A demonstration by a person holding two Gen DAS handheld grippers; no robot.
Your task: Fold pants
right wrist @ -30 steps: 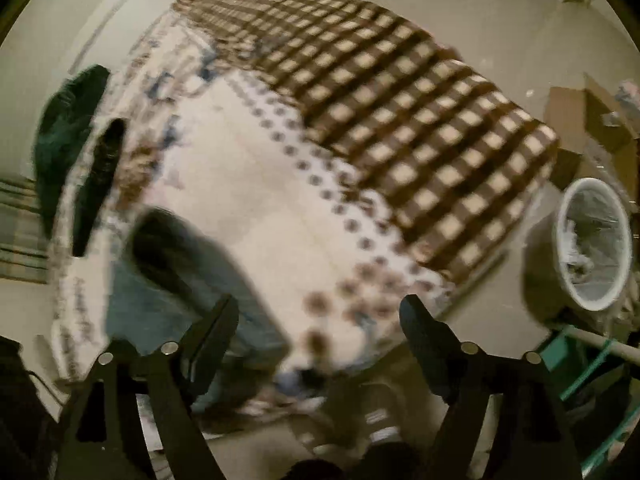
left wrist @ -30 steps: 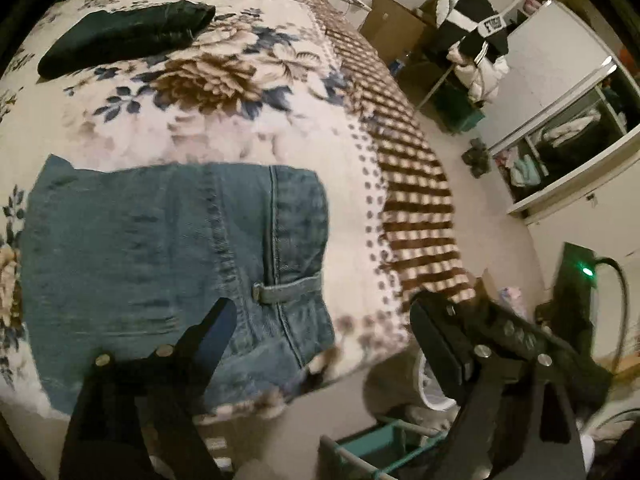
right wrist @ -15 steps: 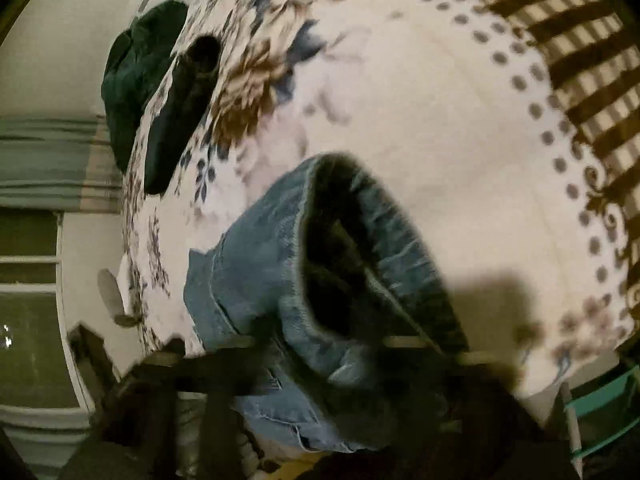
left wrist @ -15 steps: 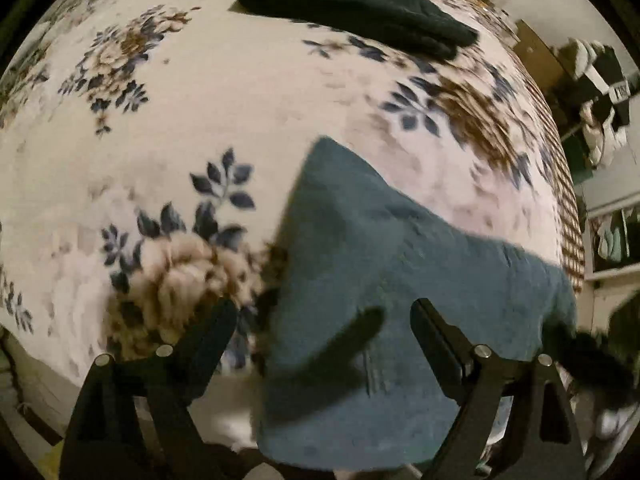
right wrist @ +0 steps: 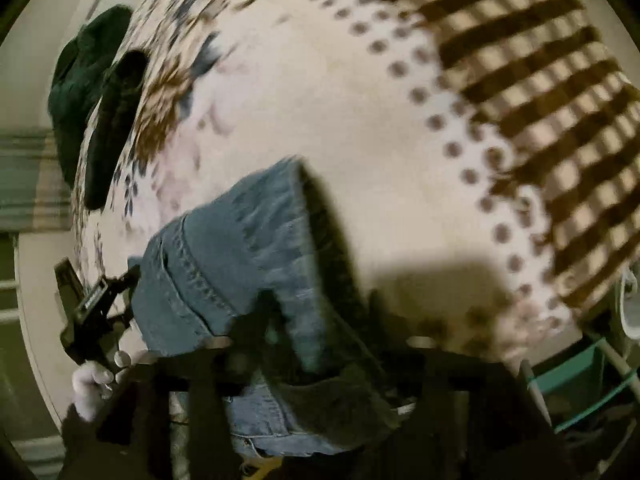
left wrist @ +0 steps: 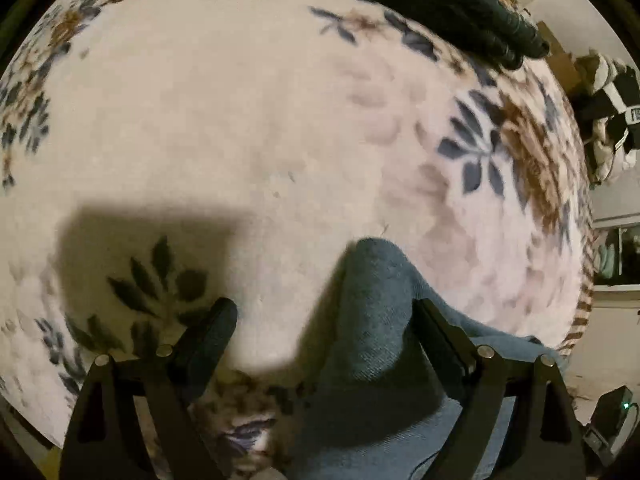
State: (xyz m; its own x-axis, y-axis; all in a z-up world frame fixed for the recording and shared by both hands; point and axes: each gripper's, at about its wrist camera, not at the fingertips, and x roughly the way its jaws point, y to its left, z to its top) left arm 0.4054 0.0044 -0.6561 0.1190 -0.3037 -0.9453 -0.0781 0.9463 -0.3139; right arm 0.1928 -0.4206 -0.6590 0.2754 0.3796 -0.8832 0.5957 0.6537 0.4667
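Observation:
Blue jeans (left wrist: 372,320) lie folded at the near edge of a floral blanket (left wrist: 240,120). A raised corner of the denim stands between the fingers of my left gripper (left wrist: 324,312), close to the right finger (left wrist: 432,324). The left finger (left wrist: 216,320) is apart from the cloth, over the bare blanket, and the jaws are opening wide. In the right wrist view the jeans (right wrist: 240,248) show a thick seam, with a fold running down between the blurred fingers of my right gripper (right wrist: 320,312). Its jaws are opening around that fold.
A dark green folded garment (left wrist: 440,0) lies across the far side of the bed, beside a dark pile (right wrist: 80,80). The blanket's brown checked part (right wrist: 540,80) hangs to the right. A teal rack (right wrist: 580,392) stands below it. A hand (right wrist: 90,384) shows at lower left.
My left gripper swung along the jeans and sank close over their far corner. My right gripper shut on the jeans' fold, carried it lower, and its jaws now stand wider.

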